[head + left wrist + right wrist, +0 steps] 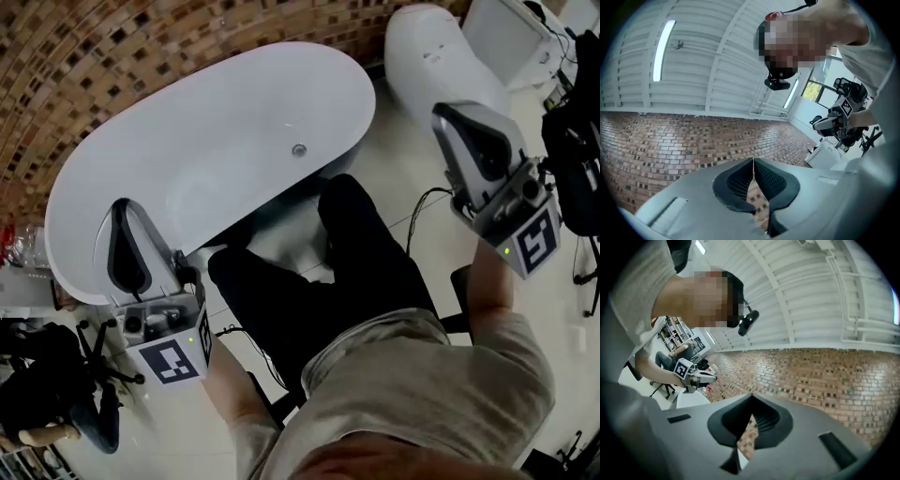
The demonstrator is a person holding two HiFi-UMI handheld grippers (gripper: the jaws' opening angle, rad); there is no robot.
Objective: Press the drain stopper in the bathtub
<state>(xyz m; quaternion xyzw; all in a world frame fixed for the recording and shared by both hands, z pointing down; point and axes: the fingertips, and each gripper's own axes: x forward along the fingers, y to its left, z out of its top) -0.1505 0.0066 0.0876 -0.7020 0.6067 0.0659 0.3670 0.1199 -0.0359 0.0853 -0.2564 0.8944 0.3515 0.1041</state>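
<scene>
Head view, from the left: the left gripper (122,206) is held up before the near left end of the white oval bathtub (187,131), its tips pointing upward and overlapping the tub's rim in the picture; the tub lies along a brown mosaic brick wall (112,47); the round metal drain stopper (299,150) sits in the tub's bottom towards its right end, well apart from both grippers, with nothing touching it; the person's legs in black trousers (309,281) reach just beside the tub's near wall; a white ceramic fixture (427,56) stands to the right of the tub; the right gripper (439,112) is raised in front of that fixture, clear of the tub.

Left gripper view: the dark ribbed fingers (738,183) meet at their tips with nothing held between them; brick wall shows behind, and the other gripper with its marker cube appears far right.

Right gripper view: its fingers (768,420) are likewise pressed together at the tips and empty; brick wall lies behind, and the left gripper shows at the left edge of the tub.
</scene>
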